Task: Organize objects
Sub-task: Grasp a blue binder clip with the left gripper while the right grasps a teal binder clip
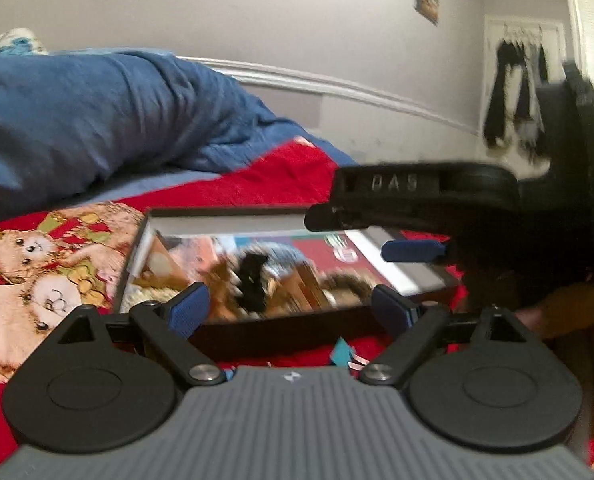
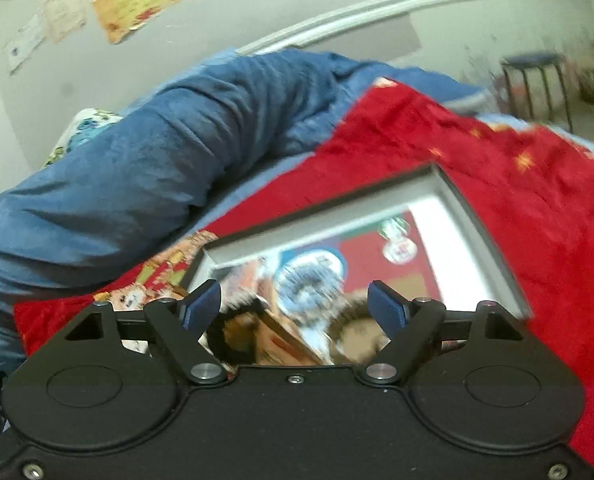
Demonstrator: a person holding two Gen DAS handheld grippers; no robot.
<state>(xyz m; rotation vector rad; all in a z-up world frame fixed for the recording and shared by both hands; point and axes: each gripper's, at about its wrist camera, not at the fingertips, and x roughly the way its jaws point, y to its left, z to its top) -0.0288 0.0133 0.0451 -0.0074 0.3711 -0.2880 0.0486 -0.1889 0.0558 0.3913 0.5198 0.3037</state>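
A dark-framed picture with a grey mat and a colourful, motion-blurred print (image 1: 257, 268) lies flat on the red plush blanket printed with teddy bears (image 1: 281, 176) that covers the bed, apart from the rumpled blue duvet (image 1: 97, 120) heaped toward the wall side. Lying face up on soft cloth, it probably cannot slide or tip. The left gripper (image 1: 293, 304) stands at the frame's near edge with its blue pads spread wide and nothing between them; the right gripper (image 2: 295, 306) hangs over the print, likewise spread and empty, so the frame appears set down rather than held. The left wrist view alone shows the right gripper from outside, above the frame's right side, plus dark clothes hanging on a white door (image 1: 513, 92). The right wrist view alone shows the frame's far right corner, a dark stool (image 2: 537, 76) beyond the bed, and paper sheets on the wall (image 2: 137, 4).
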